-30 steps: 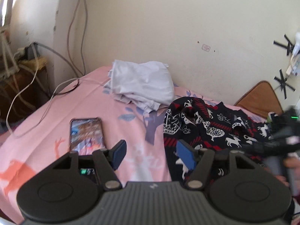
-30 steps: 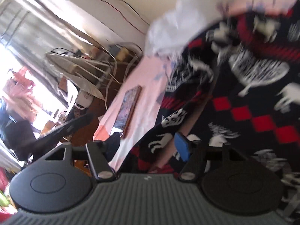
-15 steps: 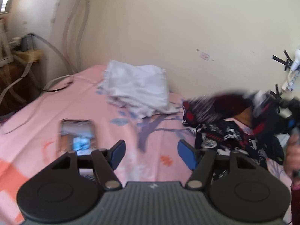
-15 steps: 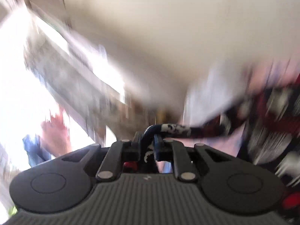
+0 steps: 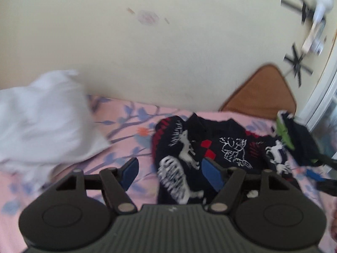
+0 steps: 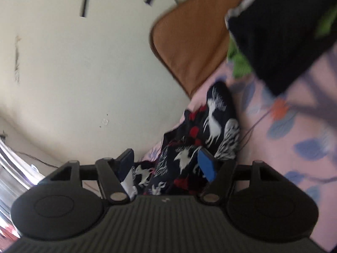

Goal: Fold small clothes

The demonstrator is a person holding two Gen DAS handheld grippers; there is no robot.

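- The left gripper (image 5: pixel 168 169) is hovering over the pink bedsheet (image 5: pixel 130 130) with its blue pads standing well apart; the jaws have just been opening a little wider, and nothing is lying between them, only sheet and the near edge of the garment showing through the gap.
- The right gripper (image 6: pixel 166 163) is sitting with its pads spread too, its jaws having just been opening after a tight pinch; the patterned cloth is showing between and beneath them, but the pads are not pressing on it, so it is holding nothing.
- The dark patterned garment (image 5: pixel 210 151), navy with white deer and red blocks, is lying crumpled on the bed just ahead of both grippers, bunched in soft ridges.
- It is looking like a limp knit: light, floppy, not slippery, nothing fragile about it. It will likely be sagging and dragging when lifted by one point, so taking it by two well-separated points along a hem or by the shoulders seems wisest, one gripper each.
- Farther off, a white cloth pile (image 5: pixel 42 118) is resting to the left, and a black-and-green piece (image 5: pixel 294 135) is lying at the right, close to the garment.
- A brown mat (image 5: pixel 261 94) is leaning against the wall behind.
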